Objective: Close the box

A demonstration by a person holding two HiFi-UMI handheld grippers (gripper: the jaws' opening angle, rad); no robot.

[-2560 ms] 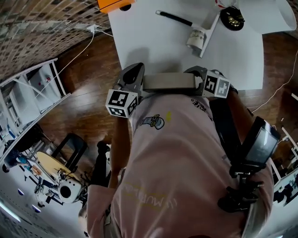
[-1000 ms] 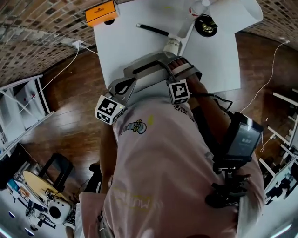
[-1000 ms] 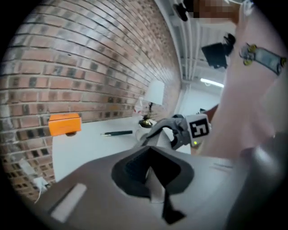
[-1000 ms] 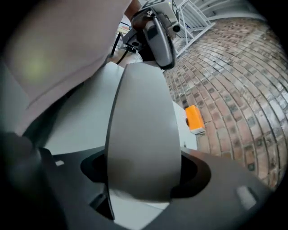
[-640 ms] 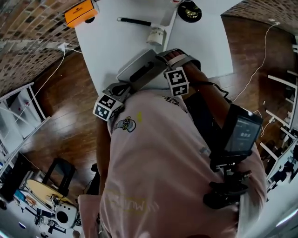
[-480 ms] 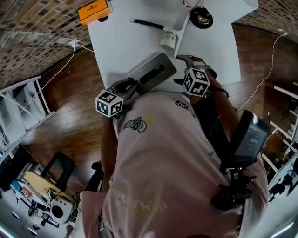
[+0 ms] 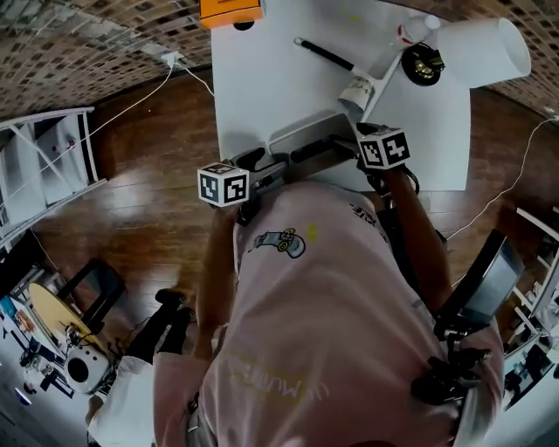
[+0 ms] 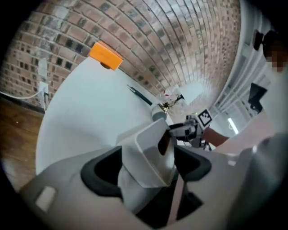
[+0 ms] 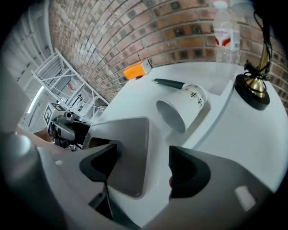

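Note:
A flat grey box [image 7: 307,145] with a dark slot in its top lies on the white table [image 7: 271,79], along the near edge. My left gripper [image 7: 258,168] is at its left end. In the left gripper view the box end [image 8: 150,150] sits between the jaws of the left gripper [image 8: 148,164], which are opening. My right gripper [image 7: 365,150] is at the right end. There the box [image 9: 126,155] lies between the closing jaws of the right gripper [image 9: 141,170]; bare table shows between it and the right pad [image 9: 189,173]. I cannot tell whether the lid is fully down.
Behind the box a white cup [image 7: 356,91] lies on its side, with a black pen [image 7: 325,54] beyond it. An orange block [image 7: 231,12] sits at the far edge. At the right stand a brass lamp base [image 7: 421,63] and a water bottle [image 9: 225,33]. A white rack [image 7: 48,166] stands on the wooden floor to the left.
The box lay diagonally half a second ago; it now lies nearly level along the table's near edge. Both grippers sit at its ends, and the head view has shifted.

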